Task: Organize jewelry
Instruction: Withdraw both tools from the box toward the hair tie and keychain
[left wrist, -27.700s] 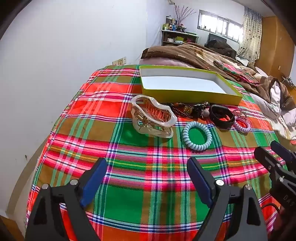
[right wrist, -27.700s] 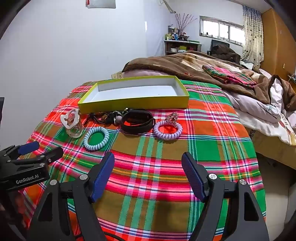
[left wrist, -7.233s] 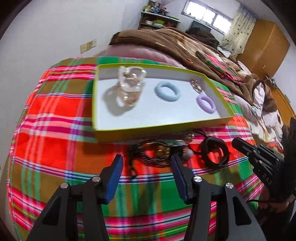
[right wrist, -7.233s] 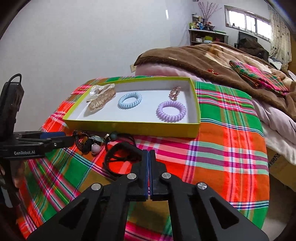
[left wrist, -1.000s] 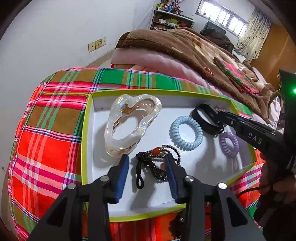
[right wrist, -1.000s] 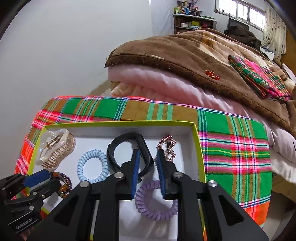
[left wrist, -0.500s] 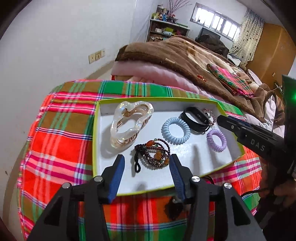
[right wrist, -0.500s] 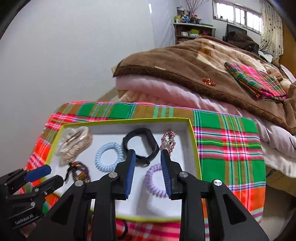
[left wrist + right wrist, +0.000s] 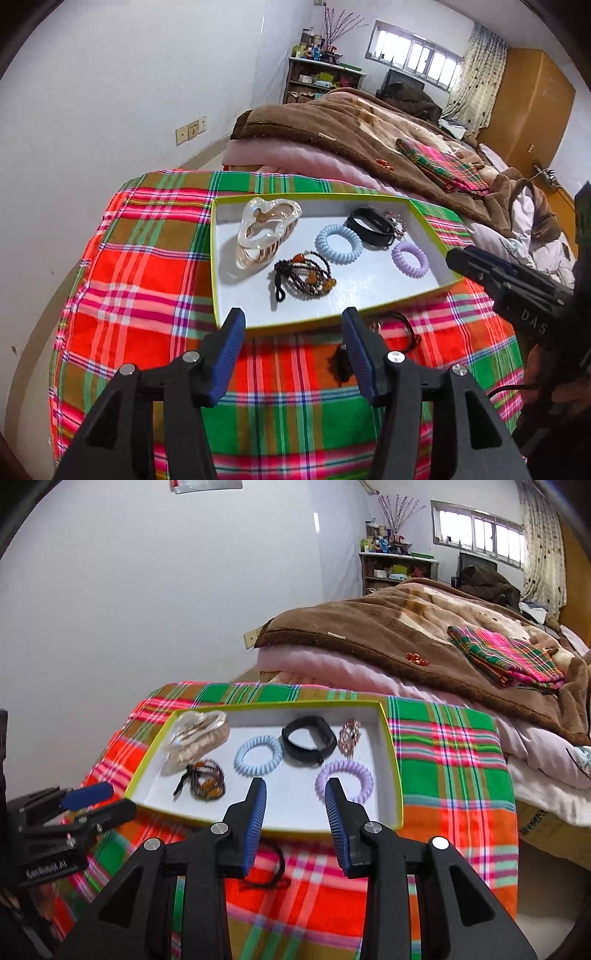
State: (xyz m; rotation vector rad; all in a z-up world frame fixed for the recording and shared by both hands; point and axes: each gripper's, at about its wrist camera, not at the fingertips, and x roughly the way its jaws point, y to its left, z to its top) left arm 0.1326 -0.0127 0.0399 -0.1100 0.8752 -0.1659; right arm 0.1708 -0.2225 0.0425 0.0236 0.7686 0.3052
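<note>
Tray (image 9: 413,218) of jewelry beyond opening, empty left gripper (image 9: 293,332) fingers.

Ahead of the left tool (image 9: 293,325) the tray (image 9: 332,321) floor lies bare — beads (image 9: 303,275) just beyond; a cord (image 9: 402,328) lies under its right finger, on the cloth (image 9: 147,295).

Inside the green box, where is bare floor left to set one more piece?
Free: the box floor along its near wall, between the beaded bracelet and the purple coil. Crowded: the far half, where the clear claw clip, blue coil, black band and the small clip behind it sit close together.
</note>
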